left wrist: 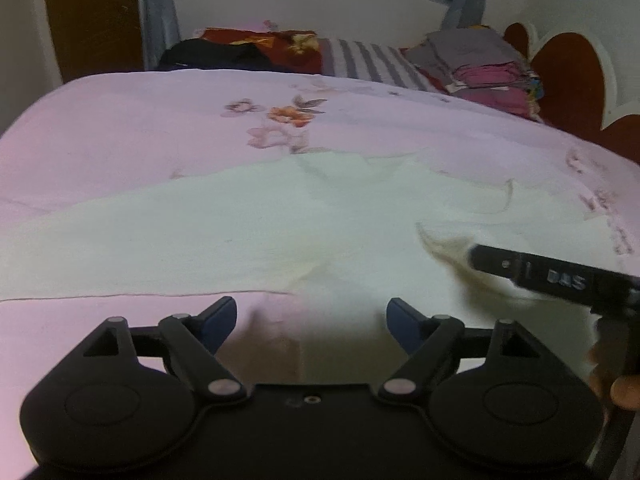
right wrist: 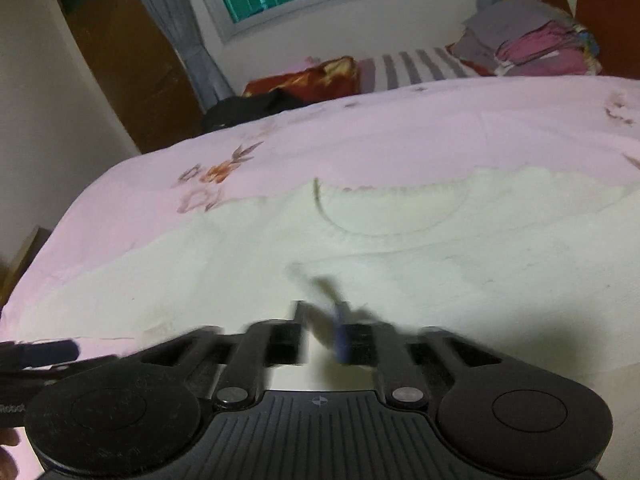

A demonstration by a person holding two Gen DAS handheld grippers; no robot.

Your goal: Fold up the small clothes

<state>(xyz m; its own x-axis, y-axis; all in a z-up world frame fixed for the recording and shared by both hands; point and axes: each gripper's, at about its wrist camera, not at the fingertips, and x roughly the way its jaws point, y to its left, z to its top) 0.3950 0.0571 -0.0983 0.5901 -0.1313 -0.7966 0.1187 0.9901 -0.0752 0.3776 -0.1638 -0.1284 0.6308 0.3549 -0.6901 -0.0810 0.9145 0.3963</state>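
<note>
A pale cream garment [left wrist: 248, 232] lies spread flat on a bed under a pink floral sheet [left wrist: 120, 128]. The left tongs [left wrist: 311, 322] hover released over its near hem, while the right tongs [right wrist: 324, 332] are clenched on a blurred fold of the cloth. A pile of folded clothes [left wrist: 488, 76], a striped pillow [left wrist: 360, 60] and dark bags [left wrist: 224, 54] line the far side. The right tool's arm bears lettering too blurred to read.
</note>
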